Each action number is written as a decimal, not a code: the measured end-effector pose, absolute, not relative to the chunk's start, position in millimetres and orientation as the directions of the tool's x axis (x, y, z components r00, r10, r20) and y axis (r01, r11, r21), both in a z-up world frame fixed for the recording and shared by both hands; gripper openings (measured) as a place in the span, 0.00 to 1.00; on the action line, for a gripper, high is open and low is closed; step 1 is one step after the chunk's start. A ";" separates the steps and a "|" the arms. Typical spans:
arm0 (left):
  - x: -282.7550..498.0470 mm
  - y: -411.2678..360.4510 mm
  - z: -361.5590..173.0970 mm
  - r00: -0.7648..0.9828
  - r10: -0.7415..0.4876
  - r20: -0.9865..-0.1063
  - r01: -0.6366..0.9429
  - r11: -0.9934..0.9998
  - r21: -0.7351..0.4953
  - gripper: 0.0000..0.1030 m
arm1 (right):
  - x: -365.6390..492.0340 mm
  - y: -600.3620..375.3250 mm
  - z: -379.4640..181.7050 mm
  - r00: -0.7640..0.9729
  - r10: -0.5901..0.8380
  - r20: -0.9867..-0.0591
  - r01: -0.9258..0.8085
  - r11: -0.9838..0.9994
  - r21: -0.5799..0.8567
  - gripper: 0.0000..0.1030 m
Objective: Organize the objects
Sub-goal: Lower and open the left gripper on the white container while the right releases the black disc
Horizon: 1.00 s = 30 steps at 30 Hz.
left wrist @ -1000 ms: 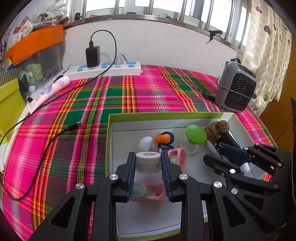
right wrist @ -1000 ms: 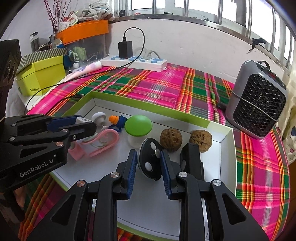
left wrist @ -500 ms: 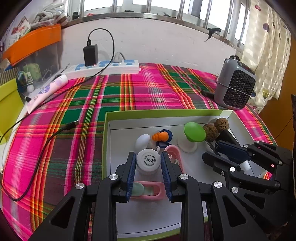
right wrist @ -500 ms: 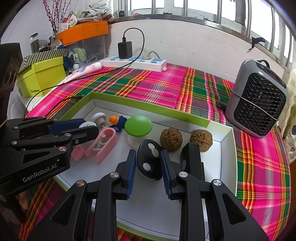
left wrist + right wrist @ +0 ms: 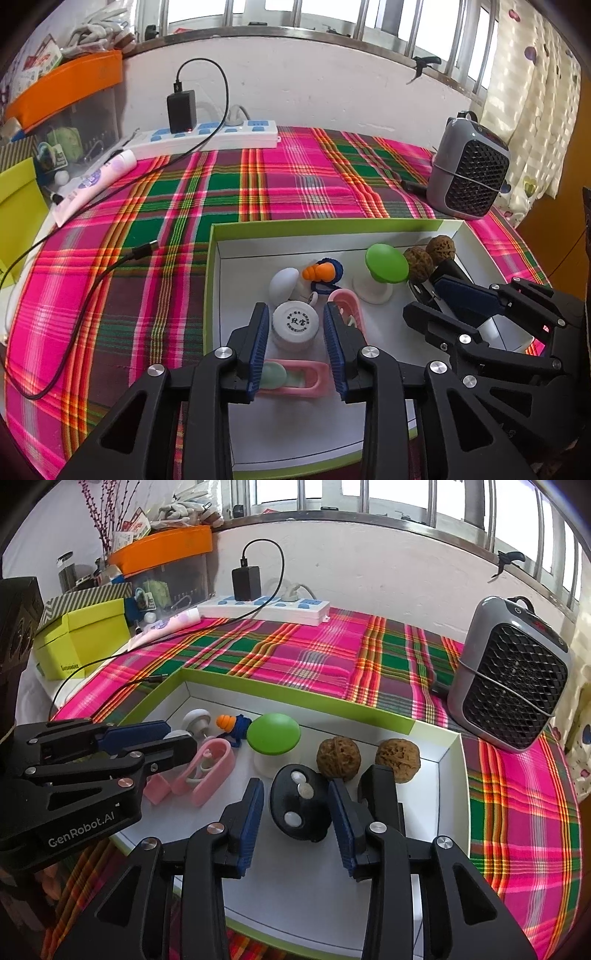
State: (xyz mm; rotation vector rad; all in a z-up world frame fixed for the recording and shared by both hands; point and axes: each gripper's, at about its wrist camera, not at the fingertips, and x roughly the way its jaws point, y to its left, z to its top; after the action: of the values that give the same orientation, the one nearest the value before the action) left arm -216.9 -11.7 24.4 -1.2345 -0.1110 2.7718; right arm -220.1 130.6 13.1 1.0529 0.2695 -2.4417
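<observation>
Left gripper (image 5: 295, 325): jaws opening; the blue pads stand clear of the white jar between them, a thin gap showing on each side. Nothing is gripped.
White jar (image 5: 294, 325): round, white printed lid facing up, resting on the tray floor at the 6 o'clock part of the tray in the left wrist view, just beside the pink clip at its 3 o'clock.
Right gripper (image 5: 297, 812): jaws opening; the pads sit apart from the black oval piece between them, with a visible gap on both sides.
Black oval piece (image 5: 299, 806): dark body with pale round studs, resting on the tray floor near the tray's centre in the right wrist view, tilted against the floor; the walnuts lie at its 1 o'clock.
Tray (image 5: 295, 707): shallow box, white inside, green rim, on the plaid cloth (image 5: 314, 657).
Pink clip (image 5: 208, 771): long loop shape, lying flat at 9 o'clock of the black oval piece.
Pink holder (image 5: 295, 378): flat, with a pale green pad in it, lying under the left gripper's fingers.
Green mushroom (image 5: 273, 734): green cap on a white stem, upright, at tray centre rear.
Walnuts (image 5: 339, 755): two, side by side, near the tray's 2 o'clock corner.
Orange and blue toy (image 5: 321, 275): at 12 o'clock of the white jar, beside a white egg shape (image 5: 282, 284).
Heater (image 5: 511, 679): grey, black grille, on the cloth at 2 o'clock outside the tray.
Power strip (image 5: 218, 136): at 12 o'clock along the wall, black charger plugged in.
</observation>
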 end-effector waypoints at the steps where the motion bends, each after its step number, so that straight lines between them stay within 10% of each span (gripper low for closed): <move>1: -216.6 -12.0 25.2 -0.667 0.120 -0.735 -0.062 -0.992 -0.106 0.30 | -219.7 131.3 13.9 -0.598 -0.344 -0.724 0.488 -0.873 0.012 0.37; 30: -141.6 4.0 57.5 -0.722 0.080 -0.687 -0.064 -0.997 -0.050 0.35 | -156.9 154.3 38.6 -0.642 -0.350 -0.682 0.411 -0.908 0.080 0.37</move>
State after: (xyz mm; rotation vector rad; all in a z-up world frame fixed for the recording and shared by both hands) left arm -141.6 4.0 57.5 -1.1362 -0.0345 2.8453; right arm -156.9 154.3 38.6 1.0208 0.1141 -2.5165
